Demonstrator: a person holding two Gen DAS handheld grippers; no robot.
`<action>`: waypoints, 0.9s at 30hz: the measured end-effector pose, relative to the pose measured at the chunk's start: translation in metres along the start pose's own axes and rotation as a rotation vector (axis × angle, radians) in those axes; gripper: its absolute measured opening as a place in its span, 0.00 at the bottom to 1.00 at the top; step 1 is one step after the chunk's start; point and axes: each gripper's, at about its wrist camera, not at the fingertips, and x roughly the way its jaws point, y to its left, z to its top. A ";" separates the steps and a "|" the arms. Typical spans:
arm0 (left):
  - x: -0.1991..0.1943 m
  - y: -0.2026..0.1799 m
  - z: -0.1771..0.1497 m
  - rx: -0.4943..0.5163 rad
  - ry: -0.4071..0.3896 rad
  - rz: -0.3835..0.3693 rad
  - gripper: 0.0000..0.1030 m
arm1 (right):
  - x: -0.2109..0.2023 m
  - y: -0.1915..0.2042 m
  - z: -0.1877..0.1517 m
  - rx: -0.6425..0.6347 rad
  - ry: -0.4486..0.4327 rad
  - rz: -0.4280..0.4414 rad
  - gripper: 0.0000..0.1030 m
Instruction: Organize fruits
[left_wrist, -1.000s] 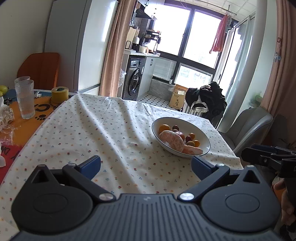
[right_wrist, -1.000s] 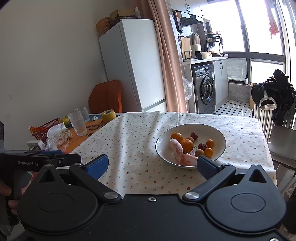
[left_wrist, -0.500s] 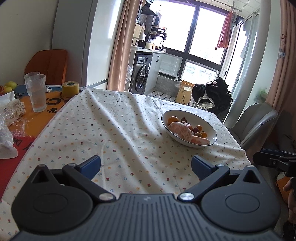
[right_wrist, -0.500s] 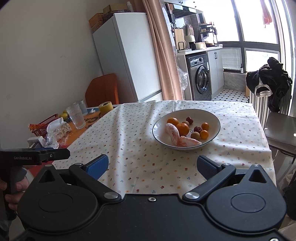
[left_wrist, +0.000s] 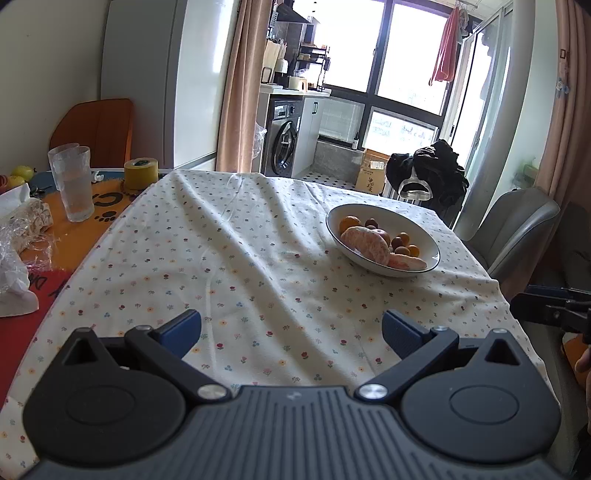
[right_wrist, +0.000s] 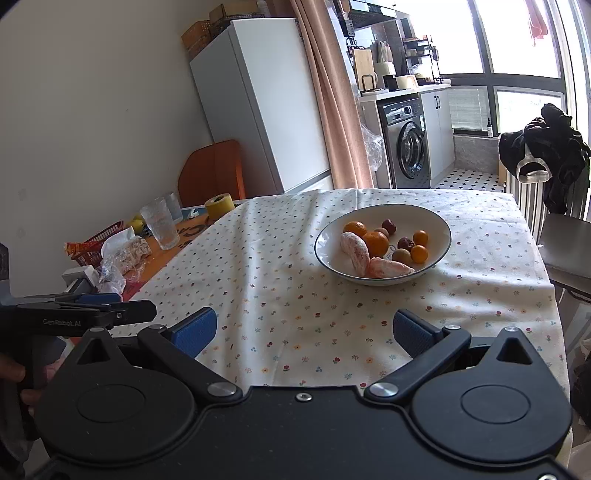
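Floral tablecloth (right_wrist: 295, 295): fruit bowl (right_wrist: 439, 225); both grippers' jaws spread, empty.

Home kitchen/dining: fridge (right_wrist: 258, 107), washer (right_wrist: 408, 147), dining table w/ cloth (right_wrist: 295, 291).

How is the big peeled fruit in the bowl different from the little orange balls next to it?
The peeled pink-orange citrus is long, pale and skinless; the small round orange fruits are tiny, bright and unpeeled. The peeled one lies near the bowl's left side, the small ones further right. Both rest inside the white bowl.
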 end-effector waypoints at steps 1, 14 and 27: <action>0.000 0.000 0.000 0.001 -0.002 0.002 1.00 | 0.001 0.001 0.000 0.000 0.003 -0.001 1.00; 0.004 -0.001 -0.002 0.010 0.003 0.031 1.00 | 0.002 0.000 -0.002 -0.004 0.009 0.000 1.00; 0.004 -0.002 -0.002 0.013 0.004 0.028 1.00 | 0.003 0.001 -0.001 -0.005 0.012 -0.001 1.00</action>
